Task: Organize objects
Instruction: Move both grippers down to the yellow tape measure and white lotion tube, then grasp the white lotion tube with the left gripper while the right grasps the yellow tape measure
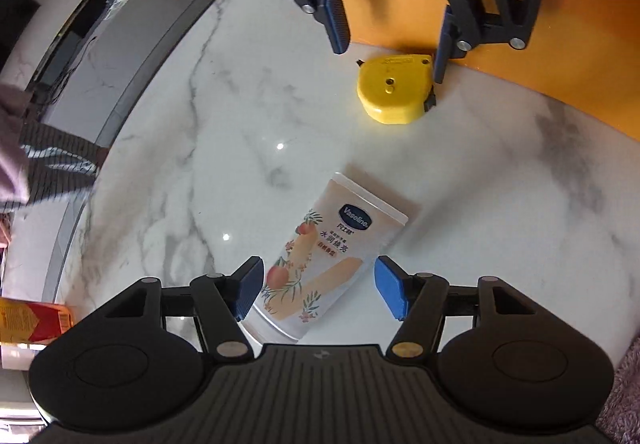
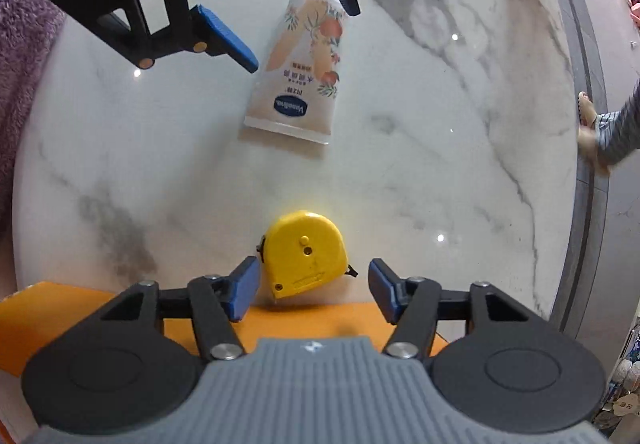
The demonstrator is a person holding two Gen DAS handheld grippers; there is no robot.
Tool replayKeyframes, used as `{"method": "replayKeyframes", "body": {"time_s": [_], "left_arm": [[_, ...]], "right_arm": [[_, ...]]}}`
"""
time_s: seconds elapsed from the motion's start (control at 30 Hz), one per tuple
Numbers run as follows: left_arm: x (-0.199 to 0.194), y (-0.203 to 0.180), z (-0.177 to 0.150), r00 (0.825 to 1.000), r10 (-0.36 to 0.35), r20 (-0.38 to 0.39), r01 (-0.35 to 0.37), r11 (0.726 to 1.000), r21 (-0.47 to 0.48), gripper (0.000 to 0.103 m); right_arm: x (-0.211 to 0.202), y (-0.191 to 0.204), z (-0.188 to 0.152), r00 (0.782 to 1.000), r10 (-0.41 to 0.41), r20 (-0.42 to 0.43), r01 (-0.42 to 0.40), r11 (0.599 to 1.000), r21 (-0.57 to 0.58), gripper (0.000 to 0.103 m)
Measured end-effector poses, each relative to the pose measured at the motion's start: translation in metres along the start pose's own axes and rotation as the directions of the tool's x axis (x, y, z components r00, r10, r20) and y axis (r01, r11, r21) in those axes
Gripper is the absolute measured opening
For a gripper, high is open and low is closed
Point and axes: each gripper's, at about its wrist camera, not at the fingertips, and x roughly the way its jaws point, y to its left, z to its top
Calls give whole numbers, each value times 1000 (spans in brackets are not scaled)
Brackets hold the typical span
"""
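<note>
Two things lie flat on my marble table (image 1: 168,148): a Vaseline tube (image 1: 320,260) toward its middle and a yellow tape measure (image 2: 302,254) just beside the orange board (image 2: 80,320) that rests on one side of the table. My left gripper (image 1: 320,290) has its blue fingers spread apart on either side of the tube's lower end, not clamped. My right gripper (image 2: 314,290) is likewise apart around the tape measure; its left finger (image 2: 242,290) is at the case, contact unclear. A red carton (image 1: 32,318) sits near the table's edge.
</note>
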Motion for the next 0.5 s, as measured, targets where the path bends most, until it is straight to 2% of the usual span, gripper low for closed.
{"method": "replayKeyframes", "body": {"time_s": [0.23,0.4,0.5], "left_arm": [[10,11,0,998,-60,22,60,998,-18,79],[17,29,0,990,-143,21,144,982,-119,82],[21,39,-3,984,-178,20,179,964,-197,85]], "right_arm": [[15,-4,4,998,50,-28,-51,998,-23,62],[22,-8,6,997,72,-39,-72,997,-1,62],[22,-10,5,996,83,-35,-82,996,32,62]]}}
